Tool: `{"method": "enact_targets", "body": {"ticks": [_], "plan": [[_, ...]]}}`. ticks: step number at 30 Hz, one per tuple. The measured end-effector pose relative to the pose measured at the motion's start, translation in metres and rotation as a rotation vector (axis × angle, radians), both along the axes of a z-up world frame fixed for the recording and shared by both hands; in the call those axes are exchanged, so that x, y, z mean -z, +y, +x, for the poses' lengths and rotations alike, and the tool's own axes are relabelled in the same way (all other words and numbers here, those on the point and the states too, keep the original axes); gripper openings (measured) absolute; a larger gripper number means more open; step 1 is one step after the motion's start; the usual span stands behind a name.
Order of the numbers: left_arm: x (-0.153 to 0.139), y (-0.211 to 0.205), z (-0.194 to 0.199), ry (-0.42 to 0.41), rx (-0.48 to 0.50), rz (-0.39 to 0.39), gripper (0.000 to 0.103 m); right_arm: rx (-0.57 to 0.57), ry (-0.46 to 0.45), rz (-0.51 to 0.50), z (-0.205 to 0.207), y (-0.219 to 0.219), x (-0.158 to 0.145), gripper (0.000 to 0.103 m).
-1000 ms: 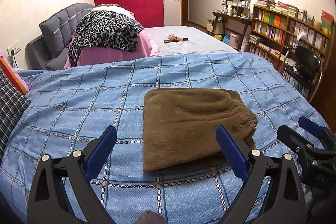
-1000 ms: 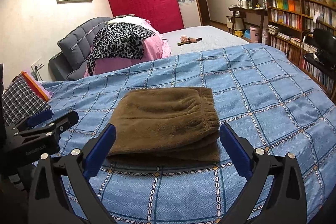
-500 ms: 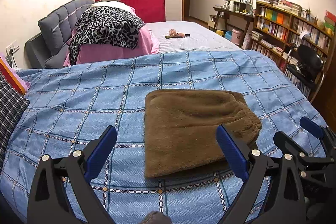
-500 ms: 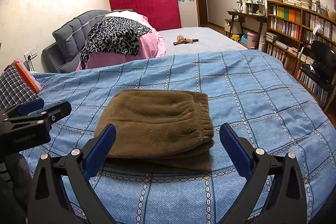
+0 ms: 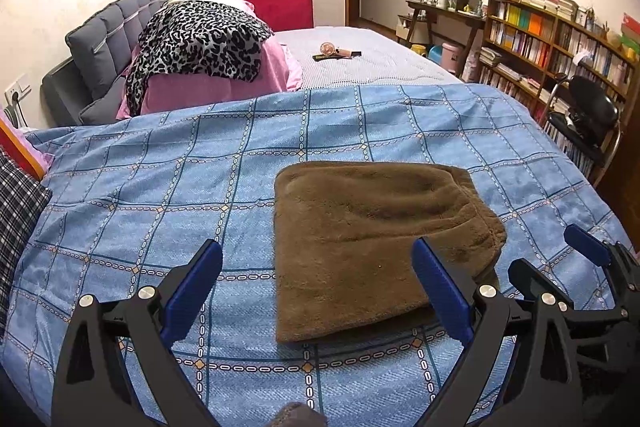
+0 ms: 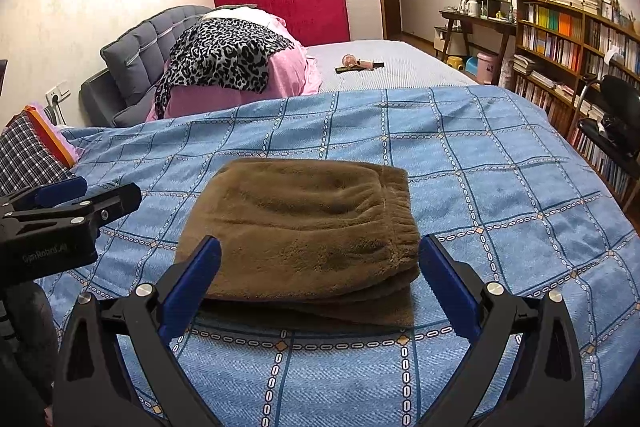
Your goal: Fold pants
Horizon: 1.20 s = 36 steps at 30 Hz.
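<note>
Brown fleece pants (image 5: 372, 239) lie folded into a compact stack on the blue checked bedspread (image 5: 168, 195). The elastic waistband faces right. They also show in the right wrist view (image 6: 304, 227). My left gripper (image 5: 316, 287) is open and empty, held just in front of the stack's near left part. My right gripper (image 6: 318, 283) is open and empty, its blue fingers either side of the stack's near edge without touching it. Each gripper shows in the other's view, the right one (image 5: 560, 267) and the left one (image 6: 88, 197).
A pile of pink bedding with a leopard-print cloth (image 5: 200, 39) lies at the grey headboard. Small items (image 5: 336, 51) lie on the far grey mattress. A plaid cushion (image 5: 16, 211) sits at the left edge. Bookshelves (image 5: 560, 39) and a chair (image 5: 592, 115) stand right of the bed.
Both grippers have drawn back and risen a little from the folded pants. The pants have not moved. Both grippers stay open.
</note>
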<state>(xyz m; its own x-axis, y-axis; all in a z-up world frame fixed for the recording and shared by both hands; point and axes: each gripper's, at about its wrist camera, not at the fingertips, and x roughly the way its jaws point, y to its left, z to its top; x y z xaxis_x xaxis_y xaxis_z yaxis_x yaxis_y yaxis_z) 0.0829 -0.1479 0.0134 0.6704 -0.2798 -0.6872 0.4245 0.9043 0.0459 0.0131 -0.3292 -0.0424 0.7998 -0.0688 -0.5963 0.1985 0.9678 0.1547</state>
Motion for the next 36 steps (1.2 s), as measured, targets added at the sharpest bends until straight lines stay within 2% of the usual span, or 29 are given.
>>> {"method": "enact_targets", "body": {"ticks": [20,36], "plan": [[0.011,-0.002,0.011,0.046,0.014,-0.010,0.095,0.005,0.009,-0.018,0.008,-0.002,0.004,0.100],[0.013,-0.009,0.003,-0.017,0.031,0.033,0.095,0.012,0.018,-0.007,0.009,-0.007,0.009,0.100]]}}
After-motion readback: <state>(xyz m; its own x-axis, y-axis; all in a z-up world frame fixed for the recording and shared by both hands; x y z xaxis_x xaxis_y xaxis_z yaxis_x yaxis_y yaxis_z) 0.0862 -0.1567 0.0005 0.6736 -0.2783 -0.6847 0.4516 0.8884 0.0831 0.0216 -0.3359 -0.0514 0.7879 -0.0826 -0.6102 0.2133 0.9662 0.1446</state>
